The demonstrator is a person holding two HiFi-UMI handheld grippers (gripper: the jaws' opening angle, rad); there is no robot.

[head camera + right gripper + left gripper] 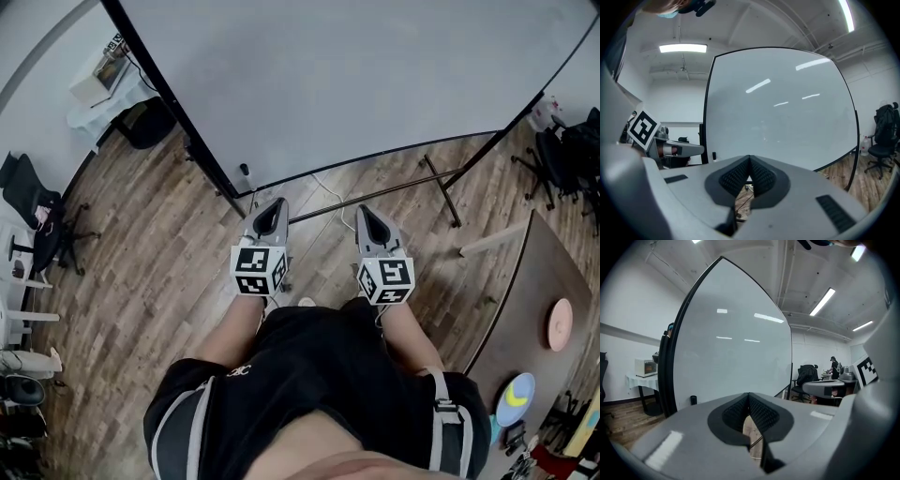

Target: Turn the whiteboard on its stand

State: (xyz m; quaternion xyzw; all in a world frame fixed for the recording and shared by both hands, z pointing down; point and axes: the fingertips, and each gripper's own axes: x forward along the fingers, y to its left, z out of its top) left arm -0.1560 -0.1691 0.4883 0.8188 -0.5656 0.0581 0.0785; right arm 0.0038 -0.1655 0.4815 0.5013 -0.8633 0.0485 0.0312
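the whiteboard [356, 84] is very big and fills the far part of the room, right in front of the person. it sits on a thin black stand [441, 192] whose foot rests on the wood floor [150, 262]. its bottom edge runs from near on the left to farther away on the right.

the left gripper [271, 204] and the right gripper [366, 213] are side by side, near the person's body, and both point at the board. neither one touches it. the jaws of each gripper are pressed together at the tips, and nothing is between them.

the board looks stiff and flat, so it should not bend when pushed. its white face is smooth and shiny, so i think the pads would slip on it. a board this big is likely heavy and slow to start, and it may keep swinging once it goes.

the best place to take hold looks like the black frame [375, 157] along the bottom edge, or the near left corner just beyond the left gripper. the frame is thin, so open jaws could fit over it. a push far from the middle should turn it most easily. a gentle push is safer, since the thin stand could wobble.
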